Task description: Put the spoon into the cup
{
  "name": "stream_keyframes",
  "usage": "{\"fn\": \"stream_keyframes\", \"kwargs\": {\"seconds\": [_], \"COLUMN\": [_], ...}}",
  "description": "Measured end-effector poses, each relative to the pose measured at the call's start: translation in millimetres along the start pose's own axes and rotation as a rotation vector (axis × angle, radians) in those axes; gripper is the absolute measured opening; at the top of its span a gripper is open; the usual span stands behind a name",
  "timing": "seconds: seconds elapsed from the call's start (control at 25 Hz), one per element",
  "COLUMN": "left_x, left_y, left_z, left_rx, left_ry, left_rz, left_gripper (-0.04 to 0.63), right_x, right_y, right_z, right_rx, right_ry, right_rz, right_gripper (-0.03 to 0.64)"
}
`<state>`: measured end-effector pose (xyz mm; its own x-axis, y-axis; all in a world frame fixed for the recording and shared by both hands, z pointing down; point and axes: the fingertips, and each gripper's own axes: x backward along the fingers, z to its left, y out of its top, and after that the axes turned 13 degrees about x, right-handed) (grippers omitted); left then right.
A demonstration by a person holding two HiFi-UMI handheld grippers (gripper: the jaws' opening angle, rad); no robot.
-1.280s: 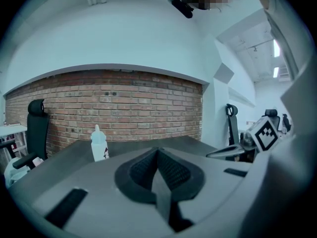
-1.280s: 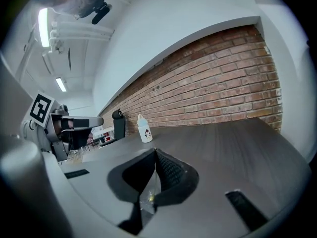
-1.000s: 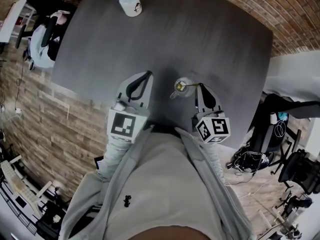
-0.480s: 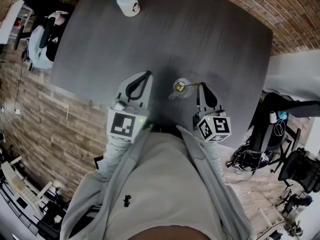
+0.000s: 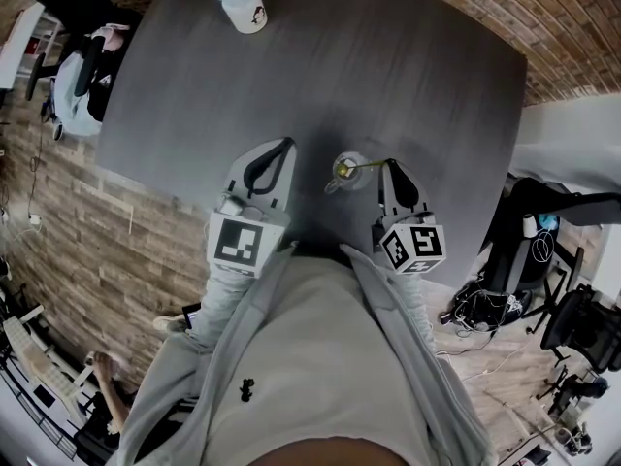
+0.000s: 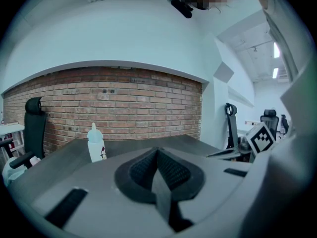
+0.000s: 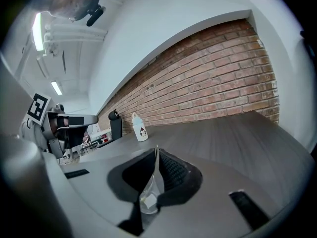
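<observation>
A small clear glass cup stands on the dark grey table near its front edge. A thin yellowish spoon rests with its bowl end in the cup, and its handle reaches right to my right gripper. That gripper is shut on the handle. In the right gripper view the jaws pinch a thin upright edge. A glassy shape shows through the hollow below, probably the cup. My left gripper hovers left of the cup, shut and empty.
A white squeeze bottle stands at the table's far left edge. A brick wall lies beyond the table. Office chairs and cables crowd the floor at the right, and a person's hand shows at the lower left.
Grippers, cup and spoon stand almost as before. A person's hand and shoe have come into view on the floor at the lower left.
</observation>
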<state>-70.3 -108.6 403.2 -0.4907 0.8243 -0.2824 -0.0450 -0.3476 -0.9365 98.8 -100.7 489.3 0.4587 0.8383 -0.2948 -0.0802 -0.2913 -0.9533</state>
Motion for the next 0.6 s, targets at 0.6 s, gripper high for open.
{"fn": "stream_keyframes", "kwargs": {"seconds": [0.6], "left_x": [4.1], "left_y": [2.1], "left_z": [-2.7], "left_rx": [0.005], "left_ry": [-0.001], "left_rz": [-0.006], "left_gripper": [0.020], "right_x": [-4.7], "right_y": [-9.1], "right_z": [4.2], "right_rx": [-0.002], "right_ry": [0.022], "right_rz": [0.040], "right_gripper": [0.092]}}
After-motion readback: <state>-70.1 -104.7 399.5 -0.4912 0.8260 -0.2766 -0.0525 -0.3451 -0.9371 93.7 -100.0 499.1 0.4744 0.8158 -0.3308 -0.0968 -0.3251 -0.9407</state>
